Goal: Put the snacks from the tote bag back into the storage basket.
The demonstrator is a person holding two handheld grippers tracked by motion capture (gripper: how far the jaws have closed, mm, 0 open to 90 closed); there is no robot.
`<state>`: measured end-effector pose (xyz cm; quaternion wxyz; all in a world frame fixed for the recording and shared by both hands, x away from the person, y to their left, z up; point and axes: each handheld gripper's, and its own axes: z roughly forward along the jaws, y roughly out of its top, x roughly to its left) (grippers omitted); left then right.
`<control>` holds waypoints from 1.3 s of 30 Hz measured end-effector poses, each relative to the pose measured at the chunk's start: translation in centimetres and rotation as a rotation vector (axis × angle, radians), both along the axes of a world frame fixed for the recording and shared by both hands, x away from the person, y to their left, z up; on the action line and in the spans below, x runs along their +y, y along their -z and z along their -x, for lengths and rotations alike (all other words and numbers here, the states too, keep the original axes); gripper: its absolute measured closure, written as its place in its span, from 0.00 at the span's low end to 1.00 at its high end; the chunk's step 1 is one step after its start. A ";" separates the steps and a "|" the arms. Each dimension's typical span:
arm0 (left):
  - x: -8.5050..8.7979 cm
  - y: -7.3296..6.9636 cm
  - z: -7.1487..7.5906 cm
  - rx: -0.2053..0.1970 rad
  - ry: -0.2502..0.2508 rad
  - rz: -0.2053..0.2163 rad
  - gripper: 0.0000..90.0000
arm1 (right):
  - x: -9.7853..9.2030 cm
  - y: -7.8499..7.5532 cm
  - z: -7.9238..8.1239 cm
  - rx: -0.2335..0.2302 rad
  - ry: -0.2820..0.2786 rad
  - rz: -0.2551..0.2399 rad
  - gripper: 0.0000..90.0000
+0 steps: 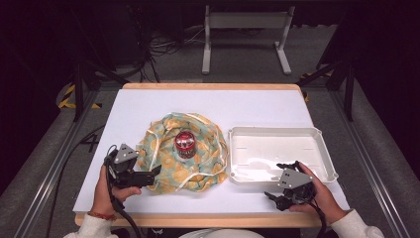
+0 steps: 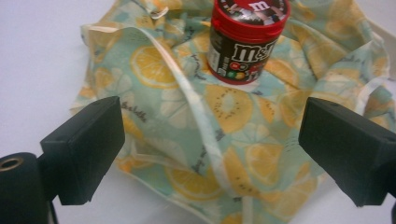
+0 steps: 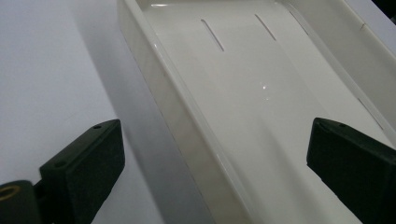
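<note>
1. Counter (image 1: 148, 104) with white top: a fruit-printed cloth bag (image 1: 183, 153) lies spread and crumpled at its centre, and an empty white tray (image 1: 324, 158) sits just to the right of it.
2. Candy jar (image 1: 184, 144), red-lidded, stands upright on the middle of the cloth bag, apart from both grippers.
3. Left gripper (image 1: 148, 174): fingers (image 2: 84, 149) spread wide, poised at the near left edge of the bag and holding nothing; in the left gripper view a cream drawstring (image 2: 196, 107) runs across the fabric between them.
4. Right gripper (image 1: 272, 197): fingers (image 3: 84, 163) also spread and empty, hovering by the near left corner of the tray, whose rim passes between them.
5. Step in hand, as judged: approach, with no grasp yet made on bag, string or jar.
6. Next move probably calls for lowering the left fingers over the bag's hem or drawstring and pinching only fabric, taking care not to tip the jar.
</note>
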<state>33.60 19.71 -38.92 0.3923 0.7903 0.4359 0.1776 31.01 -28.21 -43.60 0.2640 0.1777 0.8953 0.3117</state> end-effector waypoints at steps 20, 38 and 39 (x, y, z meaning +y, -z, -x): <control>-6.7 -3.1 -5.6 0.165 -0.053 -0.054 0.10 | 0.0 0.0 0.0 0.005 0.011 -0.014 0.06; -8.5 -1.7 -9.8 0.318 -0.114 -0.084 0.12 | -0.7 0.0 0.8 0.007 0.030 -0.014 0.06; -8.6 -1.7 -10.0 0.325 -0.111 -0.074 0.12 | -0.7 0.0 0.8 0.008 0.030 -0.013 0.06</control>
